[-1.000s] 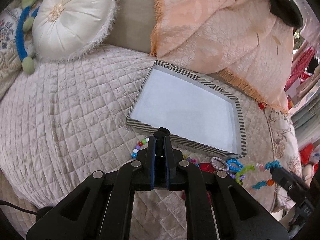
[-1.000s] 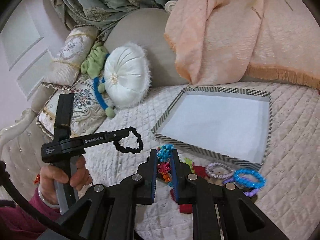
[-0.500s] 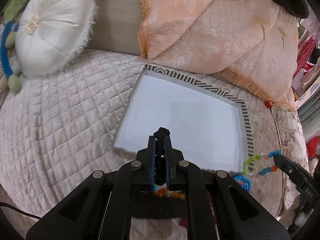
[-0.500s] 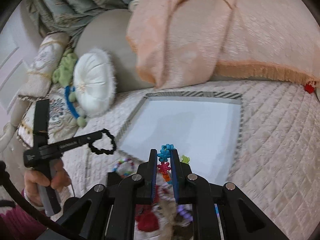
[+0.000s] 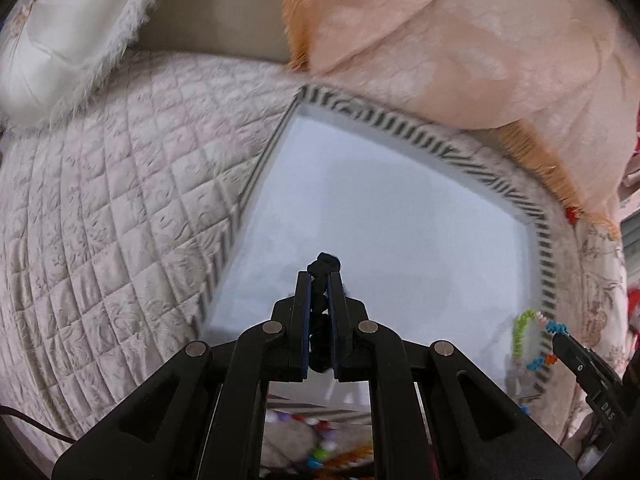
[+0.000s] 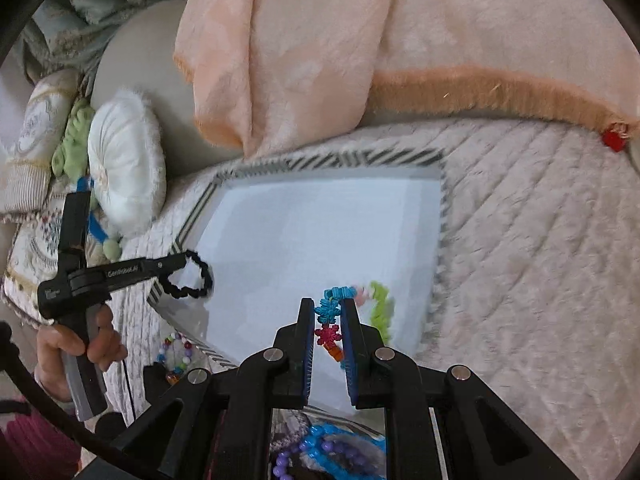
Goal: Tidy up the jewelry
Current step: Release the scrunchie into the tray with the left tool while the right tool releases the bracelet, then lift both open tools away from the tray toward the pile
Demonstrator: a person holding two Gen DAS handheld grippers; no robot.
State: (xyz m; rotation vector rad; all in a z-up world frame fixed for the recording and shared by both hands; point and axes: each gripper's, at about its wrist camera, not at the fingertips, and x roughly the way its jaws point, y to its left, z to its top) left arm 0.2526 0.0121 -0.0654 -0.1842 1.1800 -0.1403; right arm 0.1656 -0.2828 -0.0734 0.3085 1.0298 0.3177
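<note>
Item: jewelry sorting, early stage.

Tray (image 6: 320,240): shallow, striped rim, white floor; rests on the quilted bed (image 5: 100,220). The visible part of its floor is bare, with no piece lying loose on it, so nothing appears deposited yet.

Left gripper (image 5: 319,280): fingers pressed onto a black bracelet (image 5: 322,264), a knotted or beaded loop. In the right wrist view the loop (image 6: 192,276) hangs from the fingertips over the tray's near-left rim, clear of the floor.

Right gripper (image 6: 329,308): fingers pinching a multicoloured bracelet (image 6: 332,320) with blue, pink and orange snowflake-like charms and a green stretch (image 6: 380,308) dangling to the right. It hangs above the tray's near-right area; whether the green end touches the floor cannot be told through the blur.

Still outside the tray, on the bed along its near edge: a multicolour bead bracelet (image 6: 176,352), a blue bracelet (image 6: 340,436) and purple beads (image 6: 288,460), with other pieces partly hidden behind the gripper body.

Status, as judged: two pieces carried over the tray and not yet released; several pieces left to collect. Roughly the first placements are pending, the bulk remains.
</note>
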